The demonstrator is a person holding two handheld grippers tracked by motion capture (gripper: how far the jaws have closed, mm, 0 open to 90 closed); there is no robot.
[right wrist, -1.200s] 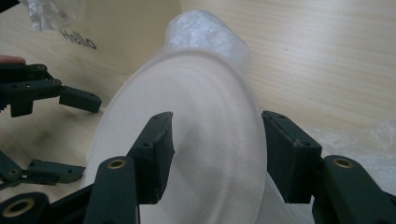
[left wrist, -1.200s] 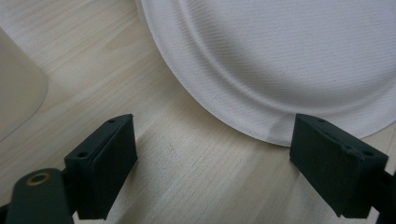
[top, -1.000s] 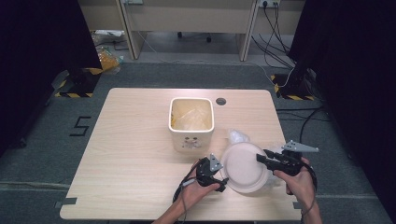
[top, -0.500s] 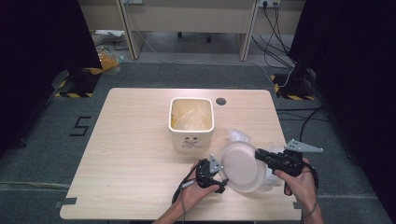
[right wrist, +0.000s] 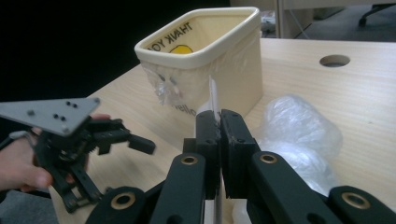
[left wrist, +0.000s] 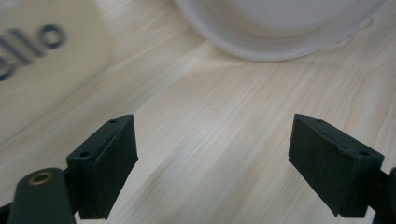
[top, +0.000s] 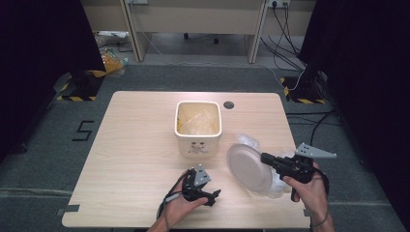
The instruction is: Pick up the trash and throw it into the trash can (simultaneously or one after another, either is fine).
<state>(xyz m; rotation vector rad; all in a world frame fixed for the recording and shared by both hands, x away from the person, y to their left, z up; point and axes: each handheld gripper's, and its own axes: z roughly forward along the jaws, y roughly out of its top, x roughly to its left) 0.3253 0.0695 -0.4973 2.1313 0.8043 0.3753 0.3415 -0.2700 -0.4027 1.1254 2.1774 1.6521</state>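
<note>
While the pale wooden surface [top: 135, 159] carries most of the scene, the cream bin [top: 198, 126] stands open near its middle, lined with a thin clear bag, and a crumpled clear plastic wrapper [right wrist: 299, 123] lies on the wood toward the person's right. Next down in size is the white disposable plate [top: 249, 166], tilted up on edge just right of the bin and lifted off the wood. It is pinched by its rim in the right hand-held gripper [right wrist: 219, 122], whose jaws have just been closing and now clamp together on that thin edge. The left hand-held gripper [left wrist: 212, 149] sits low over bare wood in front of the bin, its jaws spread apart with nothing between them. My worry is the hold: such a narrow bite on a light, flexible rim could let the plate swivel or slip out, and it might clip the bin's lip and tug the liner.
</note>
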